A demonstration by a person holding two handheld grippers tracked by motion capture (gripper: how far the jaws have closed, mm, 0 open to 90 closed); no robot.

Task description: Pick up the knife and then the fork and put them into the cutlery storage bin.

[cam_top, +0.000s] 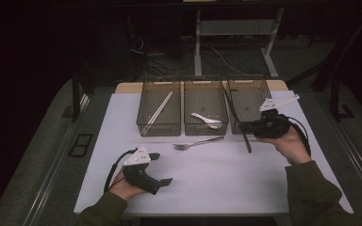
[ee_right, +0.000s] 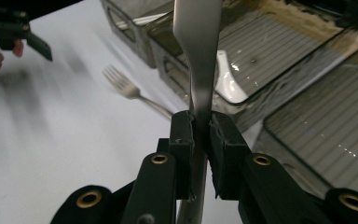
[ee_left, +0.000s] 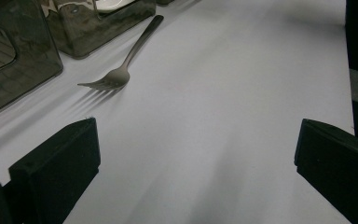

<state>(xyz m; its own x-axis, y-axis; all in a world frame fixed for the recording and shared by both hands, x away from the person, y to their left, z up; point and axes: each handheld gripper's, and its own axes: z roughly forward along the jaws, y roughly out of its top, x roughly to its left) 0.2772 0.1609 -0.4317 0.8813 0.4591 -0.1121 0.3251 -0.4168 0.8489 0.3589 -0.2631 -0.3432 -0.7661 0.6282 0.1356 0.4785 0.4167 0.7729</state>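
Pinching knife (ee_right: 198,56) between right gripper (ee_right: 200,128) jaws

The left hand (cam_top: 122,184) enters from the bottom edge in a dark green sleeve and rests low on the near left. It holds the left gripper (cam_top: 161,168), which points to the right. Its two black jaws stand wide apart, one near each lower corner of the left gripper view. The right forearm, also in a green sleeve, reaches farther forward on the right side. The right hand (cam_top: 292,143) grips the right gripper (cam_top: 246,128), which points left. In the right gripper view its jaws are pressed together, clamped on a thin metal handle.
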